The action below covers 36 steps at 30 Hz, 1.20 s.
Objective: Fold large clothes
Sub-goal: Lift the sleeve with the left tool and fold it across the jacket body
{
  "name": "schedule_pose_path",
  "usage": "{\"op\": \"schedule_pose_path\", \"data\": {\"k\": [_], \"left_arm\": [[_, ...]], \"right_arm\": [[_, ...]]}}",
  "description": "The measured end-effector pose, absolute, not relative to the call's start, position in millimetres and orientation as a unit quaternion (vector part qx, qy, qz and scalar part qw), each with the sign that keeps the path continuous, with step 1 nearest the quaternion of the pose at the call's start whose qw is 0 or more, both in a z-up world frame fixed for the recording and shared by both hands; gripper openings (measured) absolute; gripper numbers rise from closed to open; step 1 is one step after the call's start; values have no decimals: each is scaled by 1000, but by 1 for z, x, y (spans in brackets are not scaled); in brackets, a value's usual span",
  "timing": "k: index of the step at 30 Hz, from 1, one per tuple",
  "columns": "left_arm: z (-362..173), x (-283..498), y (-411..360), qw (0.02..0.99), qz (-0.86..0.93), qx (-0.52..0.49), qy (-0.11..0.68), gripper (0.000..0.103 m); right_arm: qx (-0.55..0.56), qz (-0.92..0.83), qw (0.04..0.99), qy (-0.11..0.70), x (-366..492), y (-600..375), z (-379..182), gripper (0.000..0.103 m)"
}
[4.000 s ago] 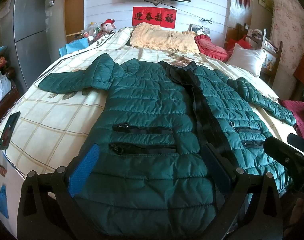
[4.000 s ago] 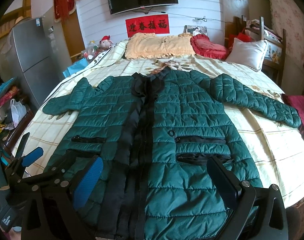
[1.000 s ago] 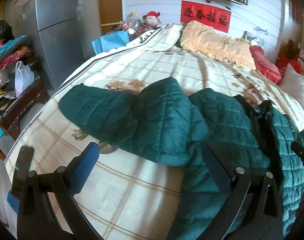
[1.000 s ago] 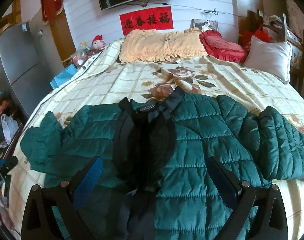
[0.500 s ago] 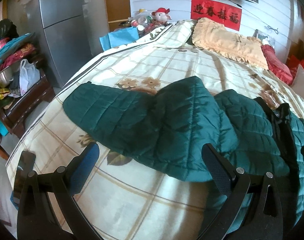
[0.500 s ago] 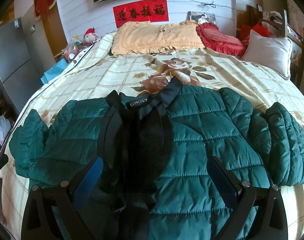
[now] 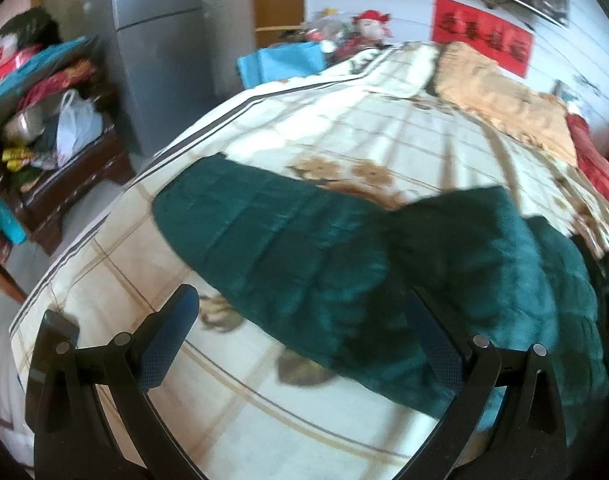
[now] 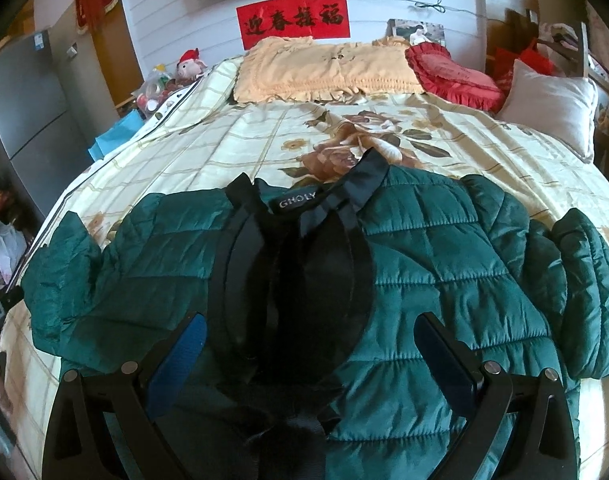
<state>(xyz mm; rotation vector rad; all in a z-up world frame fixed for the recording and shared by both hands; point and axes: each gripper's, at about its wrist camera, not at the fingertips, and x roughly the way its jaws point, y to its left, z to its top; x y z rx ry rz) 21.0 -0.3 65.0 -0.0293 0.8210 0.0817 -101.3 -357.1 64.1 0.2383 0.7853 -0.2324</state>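
Ahead of the left claw [image 7: 300,334] we are seeing the jacket's left sleeve [image 7: 272,232] lying out flat on the bed [image 7: 344,128]; both claws are released, gripping nothing. The right claw [image 8: 310,350] is hovering over the black collar [image 8: 300,248]. We are judging folding barely begun: the jacket [image 8: 424,264] is spread open, quilted green and puffy, with both sleeves out and no fold made yet.

Left view, blurred, nears jacket [image 7: 344,264] sleeve; right faces collar; both share jacket.
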Motion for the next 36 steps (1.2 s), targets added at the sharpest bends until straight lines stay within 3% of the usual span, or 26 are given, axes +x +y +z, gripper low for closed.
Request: {"op": "schedule_pose_path", "data": {"k": [19,24,29,34,36], "left_arm": [[18,112,99,878,125,-122,446,102],[13,119,110,875,119,-164,439,96],[14,127,110,884,105,-159,427,73],[14,131,119,881,70,-201,423,25],[16,129,122,877,58,-222,422,19]], "right_arm": [[106,-95,913,382,-104,-349,72,103],[106,-90,911,387,-103,-346,71,103],[115,-89,907,396,-102,-347,65,103],[120,-90,904,400,-104,-348,62,103],[122,-91,904,400,-106,-349,62,103]]}}
